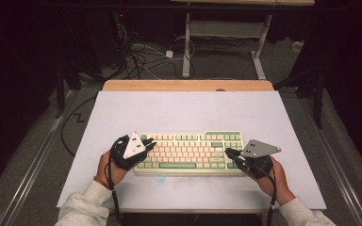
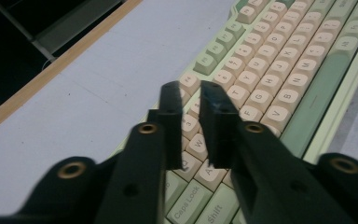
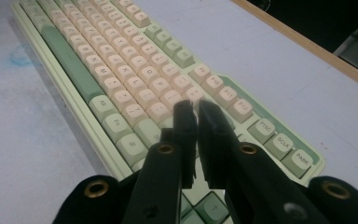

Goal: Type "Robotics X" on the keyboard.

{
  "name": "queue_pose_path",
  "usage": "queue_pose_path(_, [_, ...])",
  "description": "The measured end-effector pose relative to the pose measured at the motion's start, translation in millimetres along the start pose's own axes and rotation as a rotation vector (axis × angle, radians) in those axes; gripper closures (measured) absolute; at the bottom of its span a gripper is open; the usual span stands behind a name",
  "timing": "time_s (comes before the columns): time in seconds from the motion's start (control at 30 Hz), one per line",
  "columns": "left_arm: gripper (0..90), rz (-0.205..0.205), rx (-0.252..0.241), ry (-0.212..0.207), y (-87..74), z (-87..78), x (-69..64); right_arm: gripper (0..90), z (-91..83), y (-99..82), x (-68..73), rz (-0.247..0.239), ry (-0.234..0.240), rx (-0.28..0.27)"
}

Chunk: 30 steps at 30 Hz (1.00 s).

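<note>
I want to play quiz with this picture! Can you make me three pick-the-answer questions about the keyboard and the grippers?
1. Where is the left gripper?
A. over the keyboard's left end
B. on the floor
C. behind the table

2. What colour is the long space bar?
A. red
B. green
C. black

3. What is between the right gripper's jaws?
A. a keycap
B. a cable
C. nothing

Answers: 1 A, it hovers above the keyboard's left keys. 2 B, the bar is green. 3 C, only a narrow empty gap shows.
</note>
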<state>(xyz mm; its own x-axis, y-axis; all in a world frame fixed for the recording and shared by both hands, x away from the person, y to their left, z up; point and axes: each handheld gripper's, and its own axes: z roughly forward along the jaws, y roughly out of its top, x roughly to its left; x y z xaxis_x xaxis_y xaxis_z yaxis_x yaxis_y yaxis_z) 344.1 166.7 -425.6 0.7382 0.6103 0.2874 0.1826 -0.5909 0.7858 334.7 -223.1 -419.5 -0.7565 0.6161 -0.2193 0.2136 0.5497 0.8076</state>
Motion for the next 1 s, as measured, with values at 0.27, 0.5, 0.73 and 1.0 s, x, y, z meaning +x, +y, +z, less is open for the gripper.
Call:
queue_pose_path(0.27, [48.3, -0.011, -0.021, 0.018, -3.6, -4.9, -0.2, 73.9, -2.6, 1.1, -0.3, 0.008, 0.002, -0.017])
queue_pose_path(0.5, [30.7, -0.027, -0.029, 0.04, -9.6, -8.4, -2.2, 61.8, -3.1, 1.9, 0.0, 0.014, 0.004, -0.023])
queue_pose_path(0.73, [19.6, -0.052, -0.028, 0.061, -16.2, -11.7, -3.4, 42.8, -1.2, 3.2, 1.4, 0.017, 0.003, -0.031])
queue_pose_path(1.0, [17.3, -0.06, -0.003, 0.053, -25.8, -15.1, -6.2, 35.3, 4.8, 6.5, 5.7, 0.008, 0.008, -0.036])
